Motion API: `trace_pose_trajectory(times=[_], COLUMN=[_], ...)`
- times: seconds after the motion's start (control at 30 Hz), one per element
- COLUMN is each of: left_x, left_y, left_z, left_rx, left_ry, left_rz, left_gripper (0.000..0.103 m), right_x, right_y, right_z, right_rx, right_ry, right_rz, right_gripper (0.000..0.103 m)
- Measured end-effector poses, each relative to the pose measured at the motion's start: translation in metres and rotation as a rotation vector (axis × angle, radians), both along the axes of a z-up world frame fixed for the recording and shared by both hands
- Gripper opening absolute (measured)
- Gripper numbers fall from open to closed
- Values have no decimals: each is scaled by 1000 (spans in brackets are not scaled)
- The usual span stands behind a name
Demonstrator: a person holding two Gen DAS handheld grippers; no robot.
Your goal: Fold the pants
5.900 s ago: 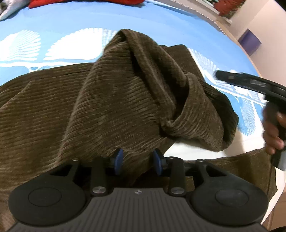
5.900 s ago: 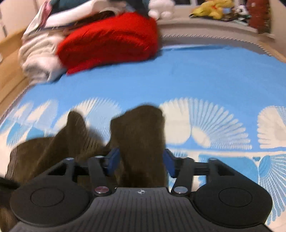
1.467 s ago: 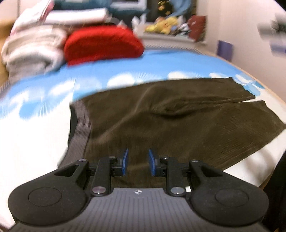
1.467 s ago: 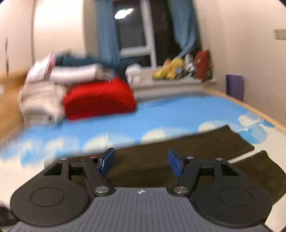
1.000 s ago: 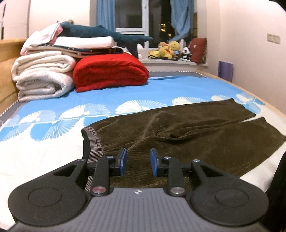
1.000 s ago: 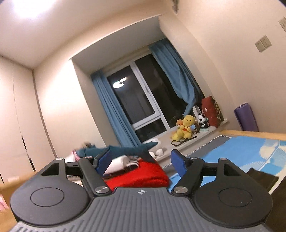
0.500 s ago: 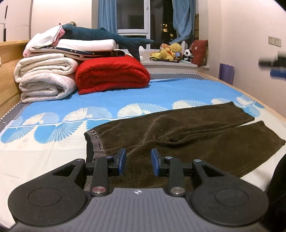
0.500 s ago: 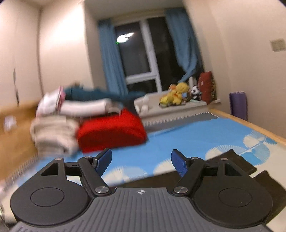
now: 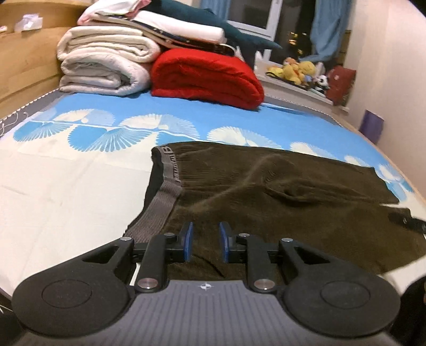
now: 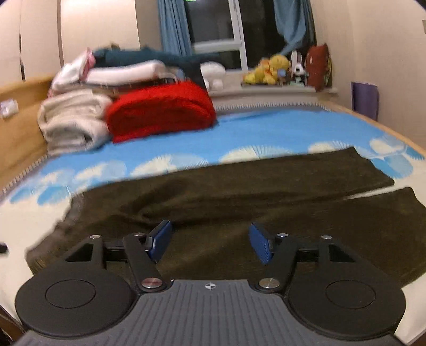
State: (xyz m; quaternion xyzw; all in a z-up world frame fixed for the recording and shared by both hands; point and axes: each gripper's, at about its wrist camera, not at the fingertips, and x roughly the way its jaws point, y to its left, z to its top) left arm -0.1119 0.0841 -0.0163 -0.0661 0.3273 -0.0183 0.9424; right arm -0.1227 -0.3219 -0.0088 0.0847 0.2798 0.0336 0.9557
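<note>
On the bed (image 9: 66,186), pants (image 9: 279,191) lie flat, long axis running waistband-left to legs-right; left claw (image 9: 205,242) narrow w/ nothing gripped, just closing, nearest waistband (image 9: 165,191); right claw (image 10: 210,244) wide, empty, closing, nearer legs.

Bed (image 9: 66,186) carries a blue-and-white fan-pattern sheet. At 11 o'clock, rolled white blankets (image 9: 103,64) lie beside a folded red blanket (image 9: 205,77), against a wooden headboard (image 9: 24,61). At 12 o'clock, a dark window (image 10: 213,21) with blue curtains (image 10: 173,29). Stuffed toys (image 10: 269,69) line the sill. Walls are cream.
</note>
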Motion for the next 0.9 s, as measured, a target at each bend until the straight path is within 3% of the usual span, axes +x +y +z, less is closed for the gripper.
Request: trace_pose_trajectory(times=[0.17,0.33,0.57,0.7,0.83,0.9], left_x=[36,94,226,314,374,395], left_y=[1,-8,-13,-11,0,8], left_z=[-10,5,20,-3,-38,-57], left_rx=[-40,-36,-17,52,113,98], left_ry=[84,103,116,155,200,265], left_rz=[15,18,54,61,92,119], left_gripper=[23,23,23,24,26,39], right_x=[18,39,66,71,71,71], right_y=[-9,-10,-15,-12,-5,-2], right_z=[-13,-34,-66,-81,-84,-84], right_rx=[53,25,57,63,11,3], right_ry=[35,107,318,407,424,423], right_rz=[-14,3,-10,-6,19,23], right_gripper=[67,67,67,67,67,68])
